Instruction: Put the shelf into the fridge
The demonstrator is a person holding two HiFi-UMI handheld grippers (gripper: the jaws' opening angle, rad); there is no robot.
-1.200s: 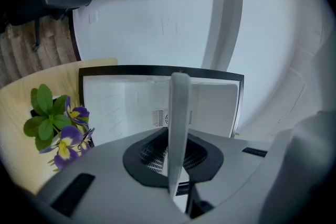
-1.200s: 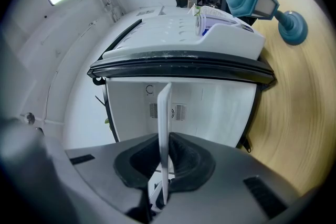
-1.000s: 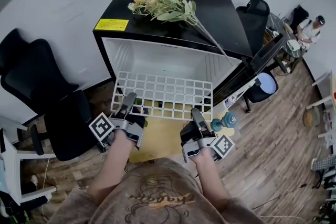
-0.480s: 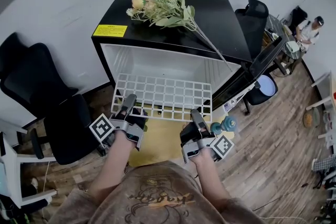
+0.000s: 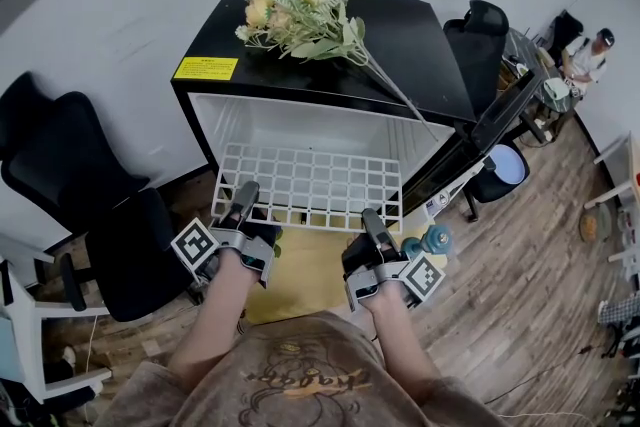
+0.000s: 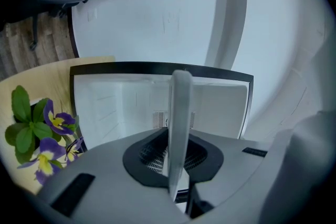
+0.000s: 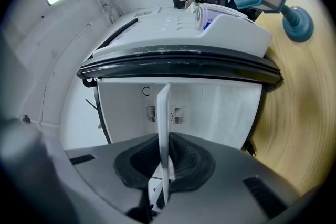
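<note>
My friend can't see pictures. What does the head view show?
A person holds a white grid shelf by its near edge, the left gripper and the right gripper both shut on it, at the mouth of an open black fridge. A bunch of flowers lies on top of the fridge.

Quick count: one fridge (image 5: 400, 25), one wire shelf (image 5: 310, 180), two grippers (left gripper (image 5: 247, 192), right gripper (image 5: 370, 218)), one bunch of flowers (image 5: 300, 5) and one yellow sticker (image 5: 205, 68) on top of the fridge, plus two black chairs: one chair (image 5: 70, 165) left of the fridge, another chair (image 5: 480, 30) right of it.
</note>
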